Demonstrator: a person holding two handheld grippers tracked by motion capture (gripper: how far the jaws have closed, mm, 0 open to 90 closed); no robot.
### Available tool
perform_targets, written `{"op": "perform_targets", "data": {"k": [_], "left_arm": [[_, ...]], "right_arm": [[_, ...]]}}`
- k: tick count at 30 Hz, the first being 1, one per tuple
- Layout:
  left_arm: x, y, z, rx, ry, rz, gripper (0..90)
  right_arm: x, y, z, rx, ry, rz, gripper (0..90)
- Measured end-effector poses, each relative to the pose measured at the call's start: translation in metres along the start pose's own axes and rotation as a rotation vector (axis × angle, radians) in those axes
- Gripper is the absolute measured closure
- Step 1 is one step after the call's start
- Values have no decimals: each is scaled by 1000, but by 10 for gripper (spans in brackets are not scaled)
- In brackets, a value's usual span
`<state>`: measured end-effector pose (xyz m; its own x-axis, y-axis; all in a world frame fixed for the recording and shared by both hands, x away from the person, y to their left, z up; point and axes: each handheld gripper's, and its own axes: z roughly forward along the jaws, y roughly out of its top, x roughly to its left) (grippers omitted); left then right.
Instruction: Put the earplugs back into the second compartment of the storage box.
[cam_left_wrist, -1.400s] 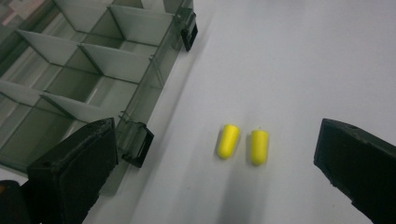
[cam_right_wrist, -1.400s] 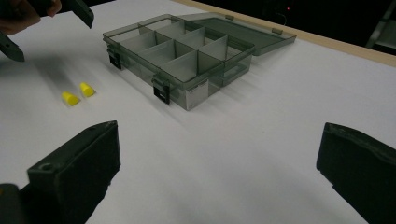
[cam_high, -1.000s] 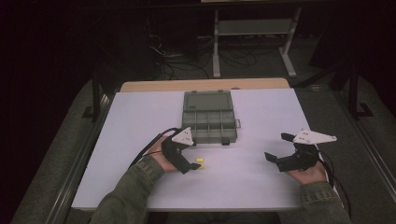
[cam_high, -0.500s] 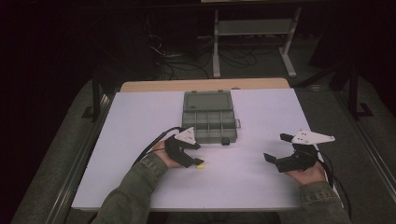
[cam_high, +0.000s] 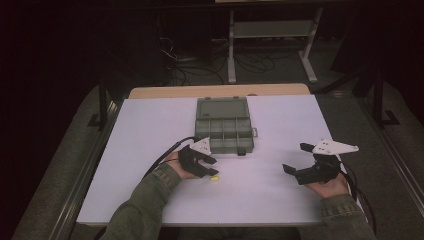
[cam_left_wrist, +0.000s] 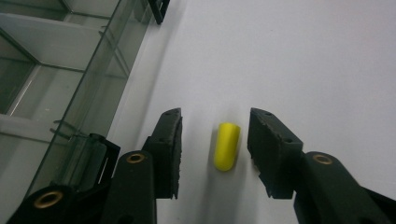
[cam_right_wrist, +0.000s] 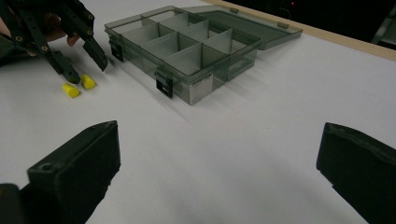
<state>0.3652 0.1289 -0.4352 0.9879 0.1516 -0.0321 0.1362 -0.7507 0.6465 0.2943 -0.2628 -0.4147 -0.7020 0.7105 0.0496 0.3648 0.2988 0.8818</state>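
Left claw (cam_left_wrist: 214, 140) astride smooth yellow foam cylinder (cam_left_wrist: 226, 145)

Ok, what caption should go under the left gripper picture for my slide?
Left gripper closing around a yellow plug on the white table, pads not yet touching, beside the clear organizer box.

room: dark | floor (cam_high: 75, 145): grey carpet | metal shelf stand (cam_high: 270, 35): beyond table's far edge | cables (cam_high: 200, 70): on floor
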Motion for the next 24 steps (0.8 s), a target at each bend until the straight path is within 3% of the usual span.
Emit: {"op": "perform_targets", "data": {"k": [17, 24], "left_arm": [[-1, 1, 4, 15, -36, 18, 794], [-3, 10, 0, 31, -17, 6, 821]], "right_arm": [[0, 0, 0, 1, 0, -2, 0], [0, 0, 0, -1, -1, -2, 0]]}}
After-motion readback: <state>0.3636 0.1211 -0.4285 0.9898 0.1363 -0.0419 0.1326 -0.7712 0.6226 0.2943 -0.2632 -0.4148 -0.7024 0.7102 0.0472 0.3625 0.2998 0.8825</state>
